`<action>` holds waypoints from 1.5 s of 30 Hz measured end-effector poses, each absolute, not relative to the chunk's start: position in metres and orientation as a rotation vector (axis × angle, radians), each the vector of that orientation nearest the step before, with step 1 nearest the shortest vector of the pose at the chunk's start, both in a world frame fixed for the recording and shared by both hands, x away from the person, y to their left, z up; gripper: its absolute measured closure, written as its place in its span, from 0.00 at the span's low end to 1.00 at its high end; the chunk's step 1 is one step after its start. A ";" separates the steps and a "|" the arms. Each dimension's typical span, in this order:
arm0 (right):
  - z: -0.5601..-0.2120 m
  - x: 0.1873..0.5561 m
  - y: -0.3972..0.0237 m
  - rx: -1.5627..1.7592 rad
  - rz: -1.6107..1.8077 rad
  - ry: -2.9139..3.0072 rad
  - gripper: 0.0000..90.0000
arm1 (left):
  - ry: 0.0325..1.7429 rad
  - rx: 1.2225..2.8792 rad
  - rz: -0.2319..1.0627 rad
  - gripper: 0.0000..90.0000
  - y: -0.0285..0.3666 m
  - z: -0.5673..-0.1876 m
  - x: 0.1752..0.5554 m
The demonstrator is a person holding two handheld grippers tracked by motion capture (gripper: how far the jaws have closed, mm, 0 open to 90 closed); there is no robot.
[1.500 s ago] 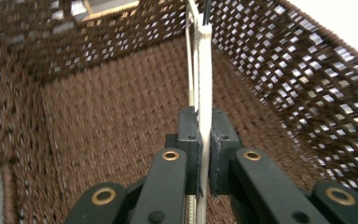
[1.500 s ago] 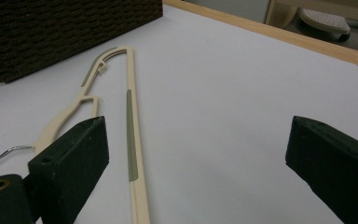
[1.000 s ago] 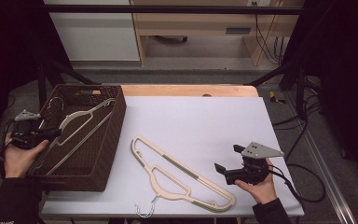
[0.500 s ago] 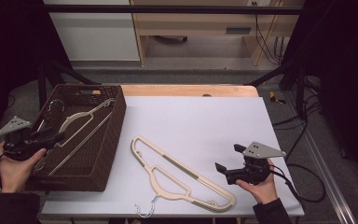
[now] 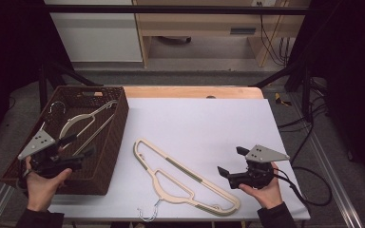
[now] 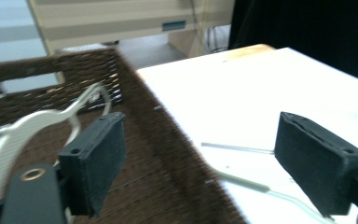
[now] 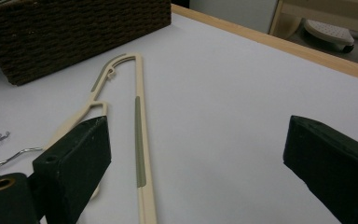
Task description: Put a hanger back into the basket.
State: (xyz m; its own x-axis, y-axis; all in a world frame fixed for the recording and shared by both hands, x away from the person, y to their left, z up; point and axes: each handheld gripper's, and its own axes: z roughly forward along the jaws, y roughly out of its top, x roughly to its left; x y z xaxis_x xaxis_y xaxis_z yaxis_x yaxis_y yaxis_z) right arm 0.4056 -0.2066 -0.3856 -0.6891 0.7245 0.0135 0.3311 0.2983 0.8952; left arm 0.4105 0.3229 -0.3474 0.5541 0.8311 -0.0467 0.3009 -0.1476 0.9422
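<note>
Centrally, a white worktop [image 5: 204,123] with a wooden far edge is seen in the high view. A dark woven basket [image 5: 107,156] is stood on its left end, its long side running along the worktop's left edge. A cream hanger [image 5: 83,118] with a metal hook is laid inside the basket, its hook pointing toward the far corner. A second cream hanger [image 5: 185,178] is laid flat on the bare worktop just right of the basket, slanting from near the basket's right wall toward the near right, with its wire hook [image 5: 148,213] at the near edge.

The left tool [image 5: 78,147] is held over the near part of the basket, above the near end of the hanger inside it. Its jaws have just been opening and are spread wide; nothing is pinched between them. In the left gripper view the basket rim [image 6: 168,140] is seen passing between the two pads, with the basket hanger [image 6: 37,121] behind the left pad.

The right tool [image 5: 230,161] is held just above the worktop at the near right, beside the far end of the second hanger. Its jaws are spread, with nothing between them. In the right gripper view that hanger [image 7: 140,135] is seen lying ahead of the left pad, not touched.
</note>
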 end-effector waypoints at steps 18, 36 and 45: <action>-0.391 0.402 -0.191 0.930 1.314 2.290 0.10 | 0.838 1.798 0.517 0.13 0.254 -0.374 0.387; -0.404 0.396 -0.170 0.881 1.195 2.428 0.11 | 0.777 1.887 0.441 0.12 0.222 -0.406 0.384; -0.411 0.393 -0.157 0.853 1.149 2.509 0.13 | 0.762 1.909 0.420 0.12 0.220 -0.414 0.384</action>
